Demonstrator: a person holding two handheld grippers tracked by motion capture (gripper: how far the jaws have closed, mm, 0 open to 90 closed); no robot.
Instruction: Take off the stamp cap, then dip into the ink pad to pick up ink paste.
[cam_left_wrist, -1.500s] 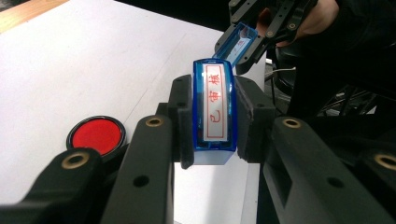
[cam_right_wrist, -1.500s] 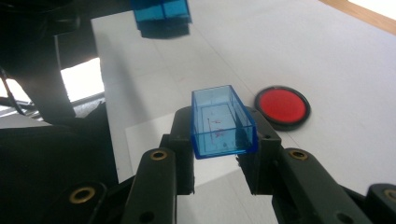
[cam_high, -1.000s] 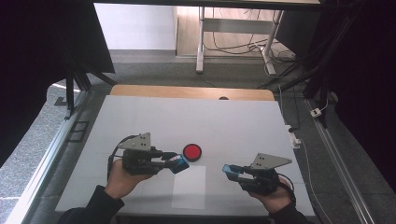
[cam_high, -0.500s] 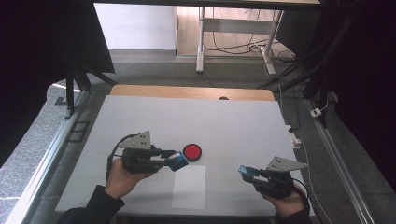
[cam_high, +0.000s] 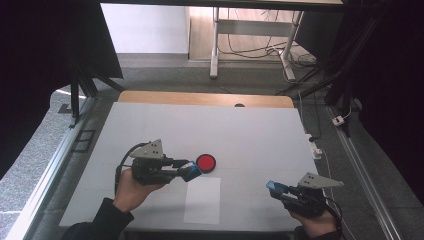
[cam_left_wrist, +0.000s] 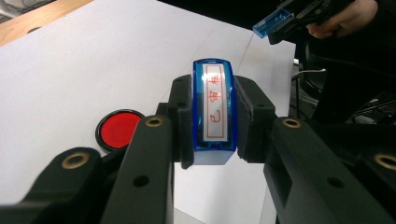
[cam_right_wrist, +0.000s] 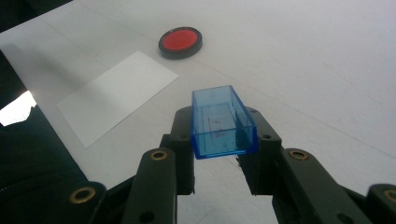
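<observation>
The counter (cam_high: 150, 130) is the biggest thing in front of me, a wide pale surface. On it, near my edge, lies a white sheet of paper (cam_high: 202, 200), flat and square to me. Just beyond the sheet's far left corner sits a round red ink pad (cam_high: 205, 162) in a black rim, its lid off.

My left tool (cam_high: 189, 170) hangs just beside the ink pad on its near left side. Its jaws are closed tight on a blue stamp (cam_left_wrist: 214, 112), gripping it by the two long sides; the stamp's face, with red characters in a red frame, looks up at my camera. My right tool (cam_high: 274, 188) is well apart, off to the right of the paper. Its jaws are pinched on the stamp's clear blue cap (cam_right_wrist: 222, 122), the open hollow facing up.

I judge inking the stamp comes next, then pressing it on the paper. The risks I see: the stamp is smooth plastic, so it could twist in the jaws when pressed down, leaving a smeared or partial mark. The loose sheet could slide or lift with the stamp. The pad is light and may skid if I touch it off-centre. The cap is thin-walled, and a slack grip would drop it.
</observation>
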